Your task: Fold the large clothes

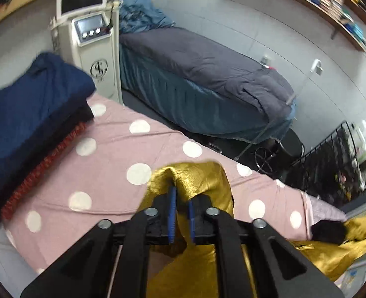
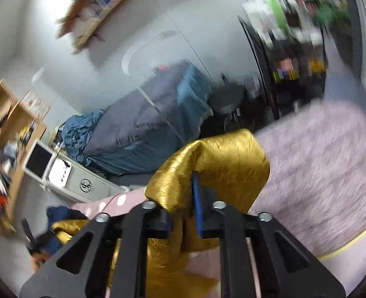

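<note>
The gold garment (image 1: 195, 176) hangs raised above the pink polka-dot bedcover (image 1: 113, 154), one bunch in each gripper. Left gripper (image 1: 181, 213): blue pads clamp a fold of the fabric. Right gripper (image 2: 183, 211): pads likewise grip a bunched fold. A navy folded stack (image 1: 26, 114) lies on the bedcover, well apart. A grey-covered bed (image 1: 202, 67) stands beyond.
</note>
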A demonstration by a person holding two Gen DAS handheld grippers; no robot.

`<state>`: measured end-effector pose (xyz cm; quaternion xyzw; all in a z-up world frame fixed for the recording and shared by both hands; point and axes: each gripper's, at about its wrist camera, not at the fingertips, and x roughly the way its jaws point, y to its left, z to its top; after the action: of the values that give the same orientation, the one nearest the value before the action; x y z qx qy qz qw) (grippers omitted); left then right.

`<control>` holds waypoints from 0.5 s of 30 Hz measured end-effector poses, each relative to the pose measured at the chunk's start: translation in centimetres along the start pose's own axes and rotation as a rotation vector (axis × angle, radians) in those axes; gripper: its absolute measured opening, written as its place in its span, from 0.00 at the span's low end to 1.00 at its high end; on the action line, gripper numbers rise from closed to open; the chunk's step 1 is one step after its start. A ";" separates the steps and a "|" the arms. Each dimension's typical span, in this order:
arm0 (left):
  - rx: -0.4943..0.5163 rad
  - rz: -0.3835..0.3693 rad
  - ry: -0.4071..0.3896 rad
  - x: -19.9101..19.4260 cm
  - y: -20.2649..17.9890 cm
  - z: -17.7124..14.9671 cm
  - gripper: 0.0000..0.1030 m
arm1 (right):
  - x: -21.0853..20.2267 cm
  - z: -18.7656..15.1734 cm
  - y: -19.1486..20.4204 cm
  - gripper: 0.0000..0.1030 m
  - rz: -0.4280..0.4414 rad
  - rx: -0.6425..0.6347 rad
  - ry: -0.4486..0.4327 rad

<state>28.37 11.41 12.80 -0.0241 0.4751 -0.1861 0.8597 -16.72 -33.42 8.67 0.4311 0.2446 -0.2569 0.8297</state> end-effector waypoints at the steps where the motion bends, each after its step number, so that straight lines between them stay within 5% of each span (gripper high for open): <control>1: -0.022 -0.005 0.016 1.5 0.3 -0.3 0.68 | 3.0 -0.1 -1.7 0.53 -0.038 0.047 0.081; 2: -0.028 0.036 0.033 3.0 0.4 -0.9 0.85 | 5.4 -0.6 -3.3 0.75 -0.103 0.080 0.146; 3: -0.029 0.074 0.045 4.2 0.5 -1.6 0.92 | 7.9 -2.0 -5.2 0.76 -0.159 0.122 0.197; 8: -0.064 0.074 0.146 7.5 2.1 -6.5 0.94 | 12.3 -10.3 -10.6 0.76 -0.217 0.268 0.348; 15: -0.105 0.049 0.185 6.9 7.1 -13.1 0.94 | 12.0 -18.2 -9.2 0.76 -0.211 0.034 0.396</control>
<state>22.91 17.42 -1.48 -0.0403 0.5621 -0.1412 0.8139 -16.91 -25.23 -13.57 0.4590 0.4420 -0.2566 0.7267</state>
